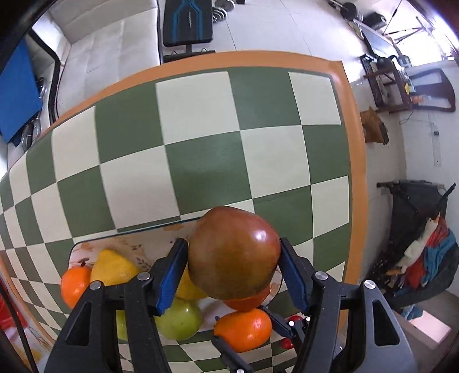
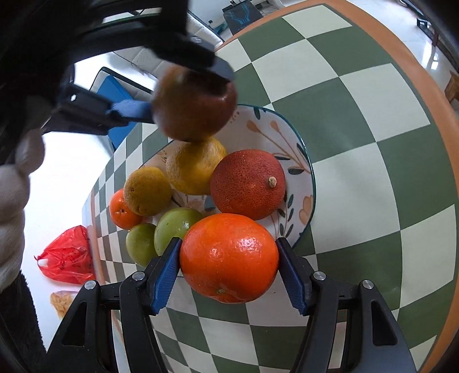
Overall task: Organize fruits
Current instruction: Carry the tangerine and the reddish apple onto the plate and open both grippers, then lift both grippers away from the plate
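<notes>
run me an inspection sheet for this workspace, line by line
surface: green and cream checked table with an orange border
job's things: patterned plate holding a dark red orange, two yellow fruits and green fruits; a small orange sits at its edge
clutter: nothing seen on the table
grippers: left hand-held gripper shut on a reddish-brown fruit above the plate; right hand-held gripper shut on a bright orange
cables: nothing seen
surroundings: red bag on the floor, weight bench, white sofa

Glossy smooth apple (image 1: 233,255), pebbled shiny orange (image 2: 229,258), glazed ceramic plate (image 2: 304,172).
</notes>
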Available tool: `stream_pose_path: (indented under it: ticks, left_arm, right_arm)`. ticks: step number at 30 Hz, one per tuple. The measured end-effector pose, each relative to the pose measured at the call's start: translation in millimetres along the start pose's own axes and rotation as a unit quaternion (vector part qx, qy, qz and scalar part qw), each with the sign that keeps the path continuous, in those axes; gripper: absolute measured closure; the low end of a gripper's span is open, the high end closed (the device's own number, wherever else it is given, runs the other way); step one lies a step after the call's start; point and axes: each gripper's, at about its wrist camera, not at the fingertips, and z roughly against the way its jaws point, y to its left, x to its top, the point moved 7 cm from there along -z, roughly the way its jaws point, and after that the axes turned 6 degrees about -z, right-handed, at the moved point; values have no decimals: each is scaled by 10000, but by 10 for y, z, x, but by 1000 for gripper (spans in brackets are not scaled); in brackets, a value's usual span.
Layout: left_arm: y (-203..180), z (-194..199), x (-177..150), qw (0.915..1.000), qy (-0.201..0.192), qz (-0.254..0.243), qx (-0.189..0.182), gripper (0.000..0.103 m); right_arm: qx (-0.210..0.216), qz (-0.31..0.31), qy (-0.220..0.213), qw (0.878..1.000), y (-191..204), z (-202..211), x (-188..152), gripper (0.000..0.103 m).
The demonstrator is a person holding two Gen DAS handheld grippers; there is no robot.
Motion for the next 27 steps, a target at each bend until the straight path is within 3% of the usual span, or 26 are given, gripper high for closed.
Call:
stream_pose_path:
  ticks: [3,8,12,19,21,23,27]
  left_arm:
    - [-69,-83,6,9997,210,-117,-24,42]
    - [-75,-232,-59,9984,431,-267,252,43]
    - [-26,-231,-112,9989,424,-156,144,43]
    - [69,128,-193,9999,-34,-23,152,42]
    - [138,248,-259,9996,-246,68,129,41]
    - [206,349,-366,9987,-470,144,135,34]
    - [447,496,-685,9950,-882,340,319,32]
  right_arm:
    - [108,-147,25,9998,-38,0,11,35]
    - [169,-296,35,9994,-41,-25,-1,34]
    - [152,-333,15,9993,-64,34,15,25]
    - [-106,-272,-43,9996,-120,231,15,18]
    - [-311,-162,-110,9993,-124,305,10,18]
    - [-558,-30,-192,9983,-115,385,4,18]
    - [-1005,281,-375,9938,-75,516,-14,18]
